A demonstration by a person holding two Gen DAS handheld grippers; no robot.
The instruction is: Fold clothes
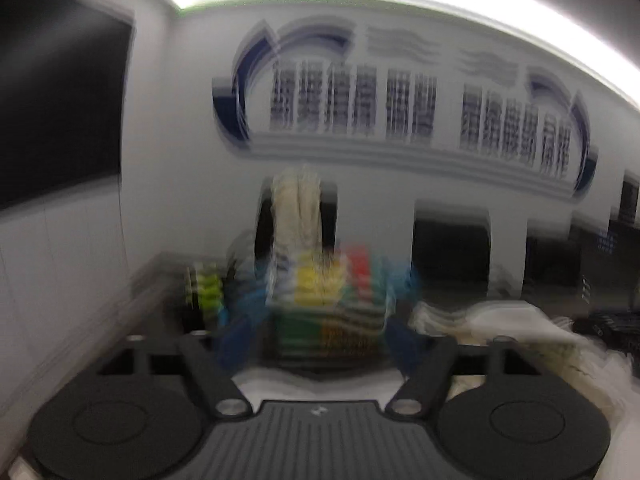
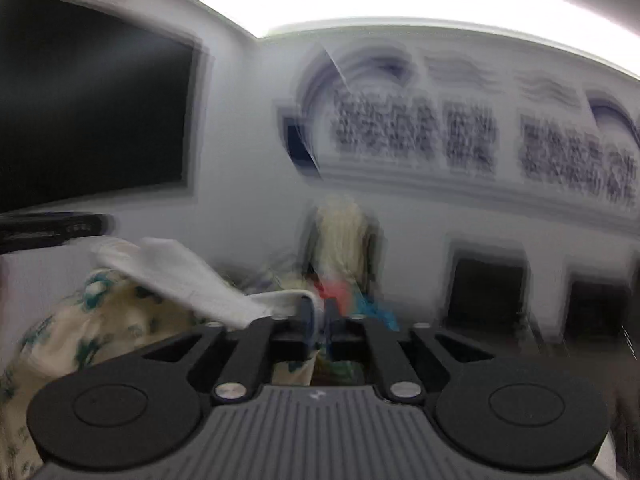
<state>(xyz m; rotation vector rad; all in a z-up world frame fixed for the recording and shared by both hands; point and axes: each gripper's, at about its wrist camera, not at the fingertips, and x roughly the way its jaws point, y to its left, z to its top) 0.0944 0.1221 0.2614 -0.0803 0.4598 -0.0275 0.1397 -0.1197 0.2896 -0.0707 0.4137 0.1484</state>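
Note:
Everything is smeared by motion. In the left wrist view my left gripper (image 1: 318, 340) stands open, its blue fingers (image 1: 232, 340) wide apart, with nothing pinched between them. Beyond the gap lies a striped, many-coloured garment pile (image 1: 328, 308). A pale cloth (image 1: 500, 324) lies to the right. In the right wrist view my right gripper (image 2: 319, 320) shows a narrow gap between its blue fingers (image 2: 306, 318), and I see nothing clamped there. A white cloth edge (image 2: 280, 298) ends by the left finger. A cream floral garment (image 2: 100, 332) bunches at the left under a white-gloved hand (image 2: 172, 272).
A cream garment (image 1: 298, 216) hangs over a dark chair back against the white wall. A large dark screen (image 1: 60, 100) is on the left wall. Blue lettering (image 1: 400, 108) runs across the far wall. Dark chairs (image 1: 452, 248) stand along the wall to the right.

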